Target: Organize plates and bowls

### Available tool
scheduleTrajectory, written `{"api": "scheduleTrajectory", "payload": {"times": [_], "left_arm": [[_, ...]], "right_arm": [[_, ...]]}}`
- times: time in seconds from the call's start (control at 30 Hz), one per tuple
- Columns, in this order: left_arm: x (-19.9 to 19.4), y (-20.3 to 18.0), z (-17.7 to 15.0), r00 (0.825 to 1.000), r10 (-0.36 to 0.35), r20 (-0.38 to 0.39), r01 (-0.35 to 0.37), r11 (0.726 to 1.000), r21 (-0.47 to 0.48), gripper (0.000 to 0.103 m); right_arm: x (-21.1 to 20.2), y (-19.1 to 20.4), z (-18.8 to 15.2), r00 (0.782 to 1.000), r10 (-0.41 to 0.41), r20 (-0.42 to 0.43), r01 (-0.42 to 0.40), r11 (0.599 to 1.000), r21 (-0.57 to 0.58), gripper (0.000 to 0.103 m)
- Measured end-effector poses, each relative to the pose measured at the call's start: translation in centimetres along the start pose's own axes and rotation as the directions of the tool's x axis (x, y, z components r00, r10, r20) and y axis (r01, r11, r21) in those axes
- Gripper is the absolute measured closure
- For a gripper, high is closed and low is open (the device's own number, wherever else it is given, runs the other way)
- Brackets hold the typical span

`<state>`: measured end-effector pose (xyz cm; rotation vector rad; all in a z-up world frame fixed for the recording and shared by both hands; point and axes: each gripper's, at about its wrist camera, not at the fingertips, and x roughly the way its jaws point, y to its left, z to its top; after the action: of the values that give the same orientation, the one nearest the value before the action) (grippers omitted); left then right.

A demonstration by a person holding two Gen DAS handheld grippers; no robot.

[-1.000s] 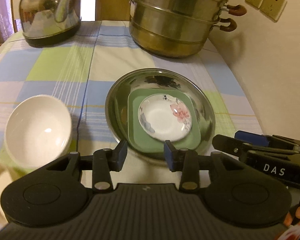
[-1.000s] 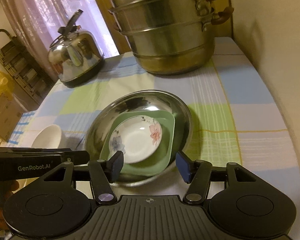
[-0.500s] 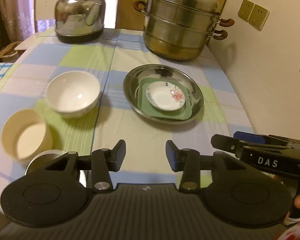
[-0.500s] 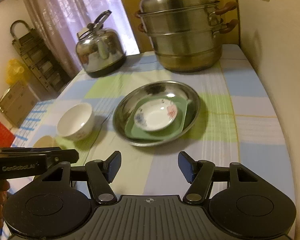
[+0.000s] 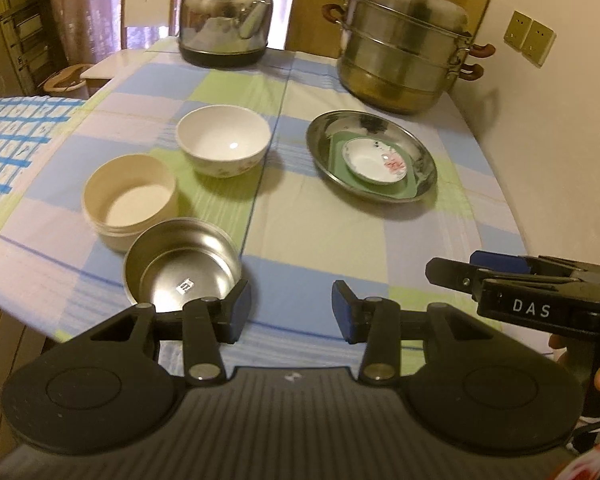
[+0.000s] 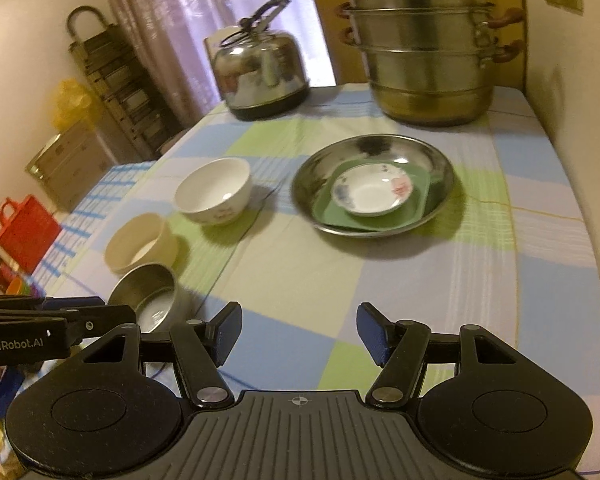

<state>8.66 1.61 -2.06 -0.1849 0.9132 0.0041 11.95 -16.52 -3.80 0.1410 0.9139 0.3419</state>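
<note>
Jaws apart over checked tablecloth (image 5: 380,236), curtains (image 6: 188,20) behind

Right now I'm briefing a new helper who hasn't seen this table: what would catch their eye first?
Probably the tall steel steamer at the far right and the shiny kettle to its left. Mid-table, a steel plate holds a green dish with a floral saucer on top. Three empty bowls line the left side: white, cream and steel, with both grippers, left and right, open above the near edge.
</note>
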Motion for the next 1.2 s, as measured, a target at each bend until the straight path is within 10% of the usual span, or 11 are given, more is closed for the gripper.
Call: {"api": "scheduleTrajectory", "payload": {"times": [1.2], "left_arm": [[-2.5,10.3,-2.7,0.994,0.054,-0.097,-0.060,0.997,-0.054,0.062]], "right_arm": [[4.2,10.0,-3.2,0.988,0.042,-0.147,-0.045,0.999,-0.018,0.039]]}}
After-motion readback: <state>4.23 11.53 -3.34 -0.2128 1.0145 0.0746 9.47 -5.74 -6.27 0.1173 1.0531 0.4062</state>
